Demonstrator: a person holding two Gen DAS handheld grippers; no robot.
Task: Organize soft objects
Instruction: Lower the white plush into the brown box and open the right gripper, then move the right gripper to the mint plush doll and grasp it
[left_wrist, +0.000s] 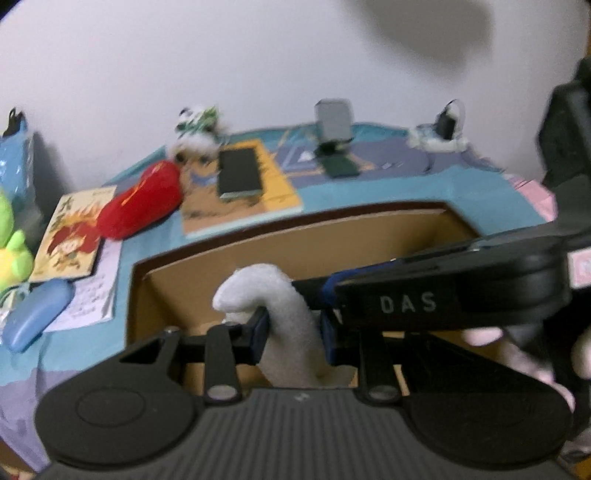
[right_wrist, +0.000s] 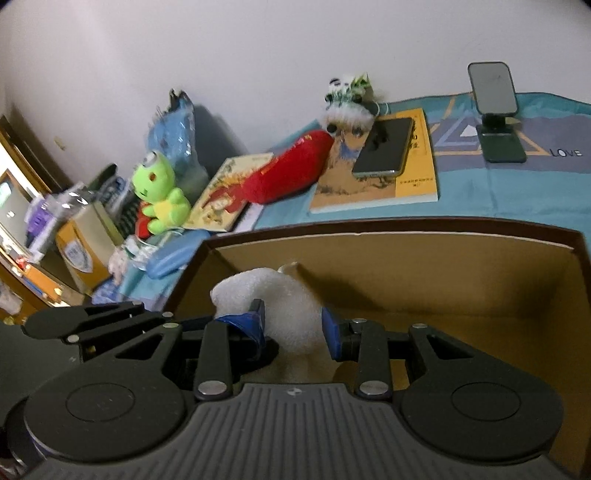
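A white fleece soft toy (left_wrist: 284, 317) hangs over the open cardboard box (left_wrist: 295, 240). My left gripper (left_wrist: 293, 332) is shut on it, and my right gripper (right_wrist: 293, 326) is shut on the same white toy (right_wrist: 288, 314) from the other side, above the box (right_wrist: 406, 251). The right gripper's arm crosses the left wrist view on the right. On the table lie a red plush (left_wrist: 142, 203) (right_wrist: 288, 171), a green frog plush (right_wrist: 159, 195) (left_wrist: 7, 243) and a panda plush (right_wrist: 349, 101) (left_wrist: 195, 136).
A blue cloth covers the table (right_wrist: 517, 192). Two books (right_wrist: 388, 170) (right_wrist: 221, 199), a phone (right_wrist: 384, 146) on the yellow book, a phone stand (right_wrist: 495, 110), a blue case (right_wrist: 170, 260) and a blue bag (right_wrist: 173, 133) sit around the box. Clutter stands at the left.
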